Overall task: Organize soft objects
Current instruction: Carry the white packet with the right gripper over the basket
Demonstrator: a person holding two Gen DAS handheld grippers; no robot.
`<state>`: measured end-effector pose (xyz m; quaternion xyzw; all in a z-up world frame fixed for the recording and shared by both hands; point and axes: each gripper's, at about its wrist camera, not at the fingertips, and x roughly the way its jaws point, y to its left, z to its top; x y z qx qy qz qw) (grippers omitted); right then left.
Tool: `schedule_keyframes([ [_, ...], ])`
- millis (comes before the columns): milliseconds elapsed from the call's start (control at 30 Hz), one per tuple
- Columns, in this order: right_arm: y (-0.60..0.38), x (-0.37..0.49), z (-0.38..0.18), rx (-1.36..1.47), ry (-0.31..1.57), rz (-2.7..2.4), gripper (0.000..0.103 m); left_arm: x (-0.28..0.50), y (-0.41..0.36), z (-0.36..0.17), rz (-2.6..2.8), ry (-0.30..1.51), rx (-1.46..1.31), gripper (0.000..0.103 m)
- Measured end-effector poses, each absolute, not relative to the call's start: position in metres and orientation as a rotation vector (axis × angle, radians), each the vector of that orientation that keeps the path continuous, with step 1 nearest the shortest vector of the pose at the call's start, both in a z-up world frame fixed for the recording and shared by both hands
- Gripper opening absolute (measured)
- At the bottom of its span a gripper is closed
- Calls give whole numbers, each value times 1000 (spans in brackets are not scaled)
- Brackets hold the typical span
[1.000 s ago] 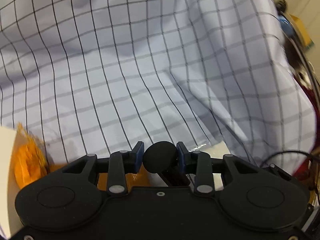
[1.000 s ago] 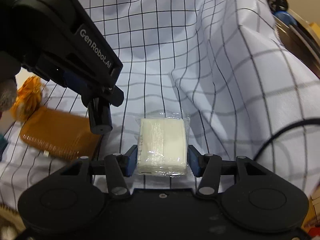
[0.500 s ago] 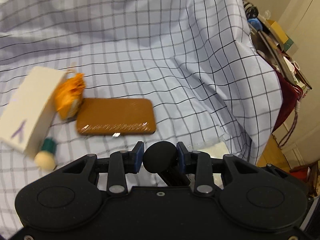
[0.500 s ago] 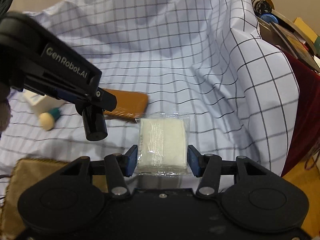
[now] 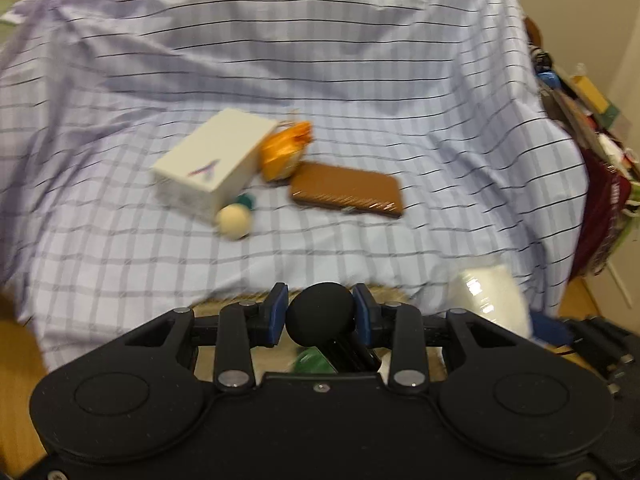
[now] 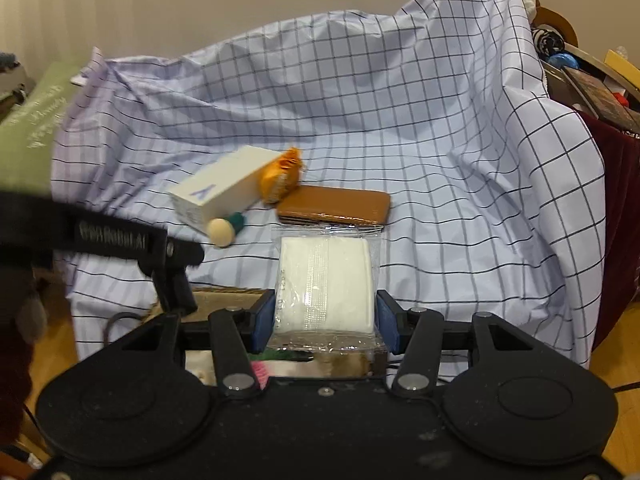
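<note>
While both hands hang off the front edge of the sheet (image 6: 400, 128), you've got one item in each, so neither has to go down before the drop.

L gripper (image 5: 320, 312): jaws pinched tight on a black ball-ended thing (image 5: 320, 318), round head squeezed between the blue pads, stem running back under the body. Can't tell what it is beyond that. Looks like foam, so a narrow squeeze suits it.

R gripper (image 6: 325, 320): jaws set mid-width, clamped on the white pack (image 6: 324, 284), pads on its two side edges. It stands upright w/ the clear wrap's crimped seam on top. Edge grip keeps the flat face toward the cam, prob. good for laying it down flat.

Left on the sheet, clustered mid-bed: white box (image 6: 224, 192), orange pouch (image 6: 280, 176) touching its far end, brown case (image 6: 334, 206) just beside the pouch, cream ball w/ a teal cap (image 6: 226, 228) against the box's near end. None touched now.

Below the jaws there's a tan container (image 6: 224, 300) at the sheet's front edge, w/ bits of green and pink inside; likely the drop spot, not certain.

L view is blurred, so fine detail there is a guess.
</note>
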<state>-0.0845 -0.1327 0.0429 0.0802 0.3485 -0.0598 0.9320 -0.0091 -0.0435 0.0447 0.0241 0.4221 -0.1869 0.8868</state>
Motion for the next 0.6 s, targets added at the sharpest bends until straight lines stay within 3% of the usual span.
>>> schedule_keyframes([
  [600, -113, -114, 30, 205, 763, -59, 52, -61, -2, -8, -149, 902, 11, 36],
])
